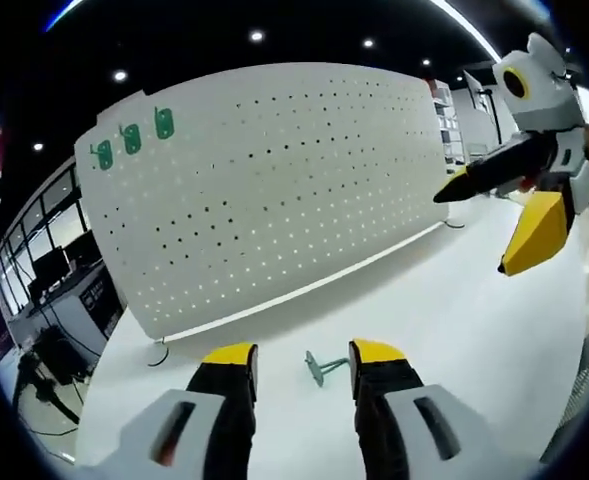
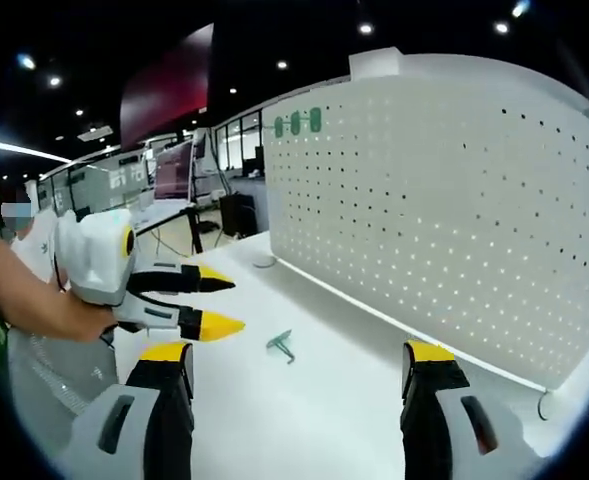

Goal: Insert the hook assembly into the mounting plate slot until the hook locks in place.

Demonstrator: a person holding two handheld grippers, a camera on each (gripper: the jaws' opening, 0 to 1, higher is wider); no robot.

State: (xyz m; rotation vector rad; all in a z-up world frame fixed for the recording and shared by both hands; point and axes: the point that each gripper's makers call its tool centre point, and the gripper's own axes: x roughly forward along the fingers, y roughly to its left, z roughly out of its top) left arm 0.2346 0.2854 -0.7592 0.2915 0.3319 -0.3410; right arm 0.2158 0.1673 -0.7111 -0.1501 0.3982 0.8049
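Left gripper (image 1: 304, 358) jaws flank (untouched) hook (image 1: 323, 367).

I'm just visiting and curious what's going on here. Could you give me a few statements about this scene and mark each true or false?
1. A green hook lies loose on the white table. True.
2. The left gripper is clamped on the hook. False: its jaws stand open, the hook lying between them.
3. Three green hooks hang at the pegboard's upper corner. True.
4. The right gripper holds a hook. False: it is open and empty.
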